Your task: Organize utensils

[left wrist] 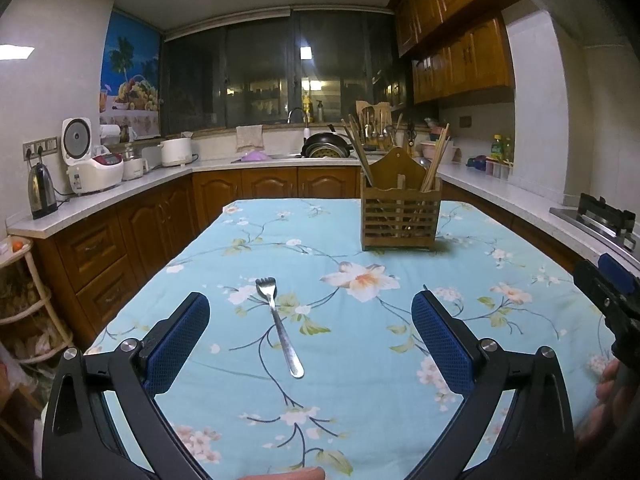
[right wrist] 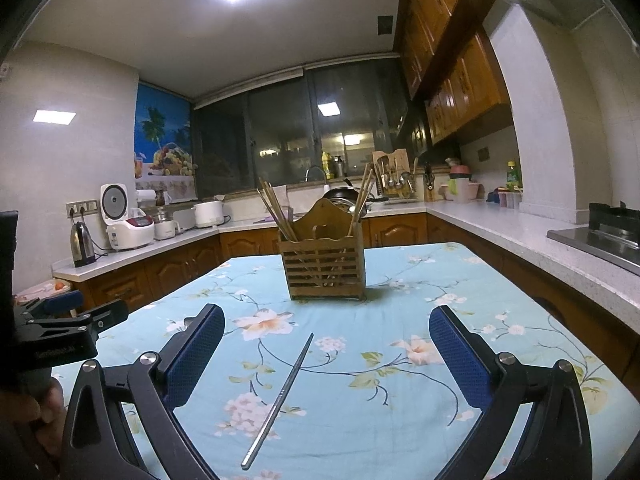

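A steel fork (left wrist: 279, 325) lies on the blue floral tablecloth (left wrist: 328, 360), tines pointing away, between the wide-apart fingers of my left gripper (left wrist: 310, 320), which is open and holds nothing. A metal chopstick (right wrist: 280, 398) lies slanted on the cloth between the fingers of my right gripper (right wrist: 326, 330), also open and holding nothing. A slatted wooden utensil holder (left wrist: 401, 210) (right wrist: 323, 264) stands farther back on the table with wooden chopsticks (right wrist: 276, 210) leaning in its compartments. The right gripper (left wrist: 608, 292) shows at the right edge of the left wrist view.
Kitchen counters (left wrist: 120, 190) with a kettle (left wrist: 41, 191) and rice cookers (left wrist: 94, 170) run along the left and back. A sink with a wok (left wrist: 326, 146) is behind the table. A stove (right wrist: 600, 236) sits on the right counter. A rattan shelf (left wrist: 24, 304) stands at the left.
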Available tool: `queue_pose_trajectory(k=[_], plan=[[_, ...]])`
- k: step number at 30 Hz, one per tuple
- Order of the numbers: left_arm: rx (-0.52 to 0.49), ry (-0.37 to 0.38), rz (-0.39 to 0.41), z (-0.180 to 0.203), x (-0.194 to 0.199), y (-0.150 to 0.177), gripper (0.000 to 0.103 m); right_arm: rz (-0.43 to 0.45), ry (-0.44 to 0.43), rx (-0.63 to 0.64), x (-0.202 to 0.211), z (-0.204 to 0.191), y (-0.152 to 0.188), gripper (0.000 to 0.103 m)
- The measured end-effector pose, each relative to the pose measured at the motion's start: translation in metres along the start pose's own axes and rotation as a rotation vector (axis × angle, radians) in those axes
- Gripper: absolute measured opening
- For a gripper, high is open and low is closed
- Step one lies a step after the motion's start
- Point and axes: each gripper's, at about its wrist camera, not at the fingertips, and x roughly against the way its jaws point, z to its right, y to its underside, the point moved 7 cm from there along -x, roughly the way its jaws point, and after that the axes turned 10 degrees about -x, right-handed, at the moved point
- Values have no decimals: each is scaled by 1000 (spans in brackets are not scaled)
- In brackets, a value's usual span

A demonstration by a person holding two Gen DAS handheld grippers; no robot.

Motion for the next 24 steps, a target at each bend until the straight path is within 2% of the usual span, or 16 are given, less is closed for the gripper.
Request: queue_pose_trajectory(k=[24], plan=[[1,1,8,-3,1,1,103,3,-13,-3,3,-5,-2,103]])
